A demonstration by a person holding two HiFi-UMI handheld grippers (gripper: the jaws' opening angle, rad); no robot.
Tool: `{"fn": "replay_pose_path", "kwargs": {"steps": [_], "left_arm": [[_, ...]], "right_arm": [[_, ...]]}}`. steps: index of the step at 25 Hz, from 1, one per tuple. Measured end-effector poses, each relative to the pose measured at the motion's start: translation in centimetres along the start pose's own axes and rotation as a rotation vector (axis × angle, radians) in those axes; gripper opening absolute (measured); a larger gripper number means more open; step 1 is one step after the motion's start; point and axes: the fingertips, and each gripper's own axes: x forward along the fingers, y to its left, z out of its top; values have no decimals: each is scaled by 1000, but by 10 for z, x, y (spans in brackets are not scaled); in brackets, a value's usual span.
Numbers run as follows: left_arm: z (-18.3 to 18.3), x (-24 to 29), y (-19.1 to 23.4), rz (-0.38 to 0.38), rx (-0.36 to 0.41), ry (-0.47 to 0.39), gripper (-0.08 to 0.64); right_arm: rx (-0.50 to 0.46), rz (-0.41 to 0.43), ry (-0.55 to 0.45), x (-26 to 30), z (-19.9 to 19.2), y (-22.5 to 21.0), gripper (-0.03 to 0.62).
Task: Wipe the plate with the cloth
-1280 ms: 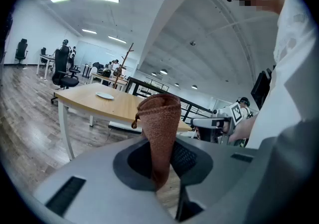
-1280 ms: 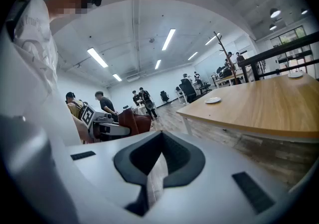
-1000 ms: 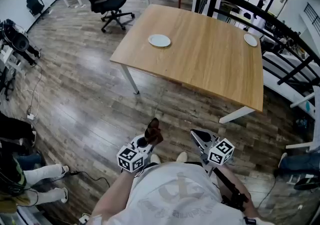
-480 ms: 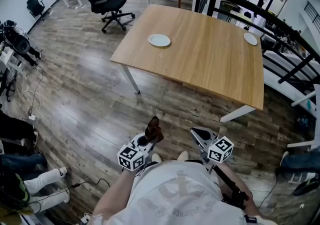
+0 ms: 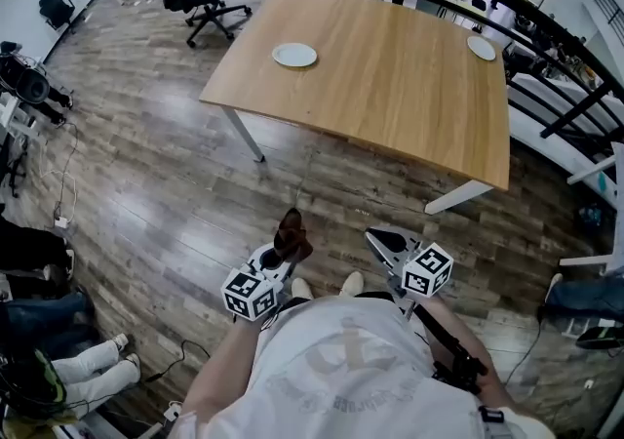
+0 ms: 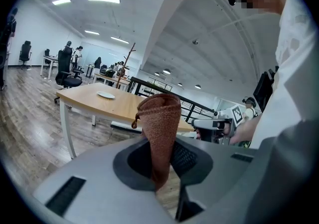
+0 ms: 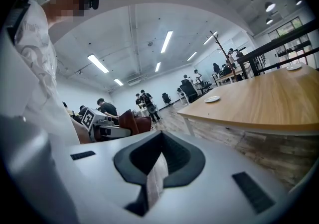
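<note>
Nearest the person, the left gripper [image 5: 283, 259] is clenched on a brown cloth [image 5: 292, 230] that sticks out past its jaws. Beside it, the right gripper [image 5: 382, 240] is closed on nothing. Far ahead, the white plate [image 5: 294, 56] lies on the left part of the wooden table [image 5: 390, 86].

Both forearms are held bent close beside the torso, the grippers side by side and pointed forward — the left gripper [image 5: 287, 250] is clamped on a brown cloth [image 6: 159, 128] standing up between its jaws, the right gripper [image 5: 381, 239] is held with jaws together, empty.
</note>
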Motion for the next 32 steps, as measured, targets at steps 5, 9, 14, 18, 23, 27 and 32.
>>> {"fn": "replay_pose_path", "kwargs": {"steps": [5, 9, 14, 18, 23, 27, 32], "left_arm": [[-7, 4, -7, 19, -13, 25, 64], [-5, 5, -9, 39, -12, 28, 64], [2, 1, -6, 69, -19, 3, 64], [17, -3, 9, 108, -15, -29, 64], [16, 10, 21, 105, -29, -16, 64], [33, 25, 42, 73, -8, -21, 64], [62, 38, 79, 39, 17, -29, 64]], "right_arm": [[14, 4, 5, -13, -1, -10, 11], [32, 8, -2, -19, 3, -17, 11], [47, 17, -7, -24, 12, -28, 11], [68, 47, -34, -1, 46, -41, 11], [36, 57, -68, 17, 88, -53, 11], [13, 54, -65, 41, 103, -60, 11], [-9, 33, -60, 74, 113, -65, 11]]}}
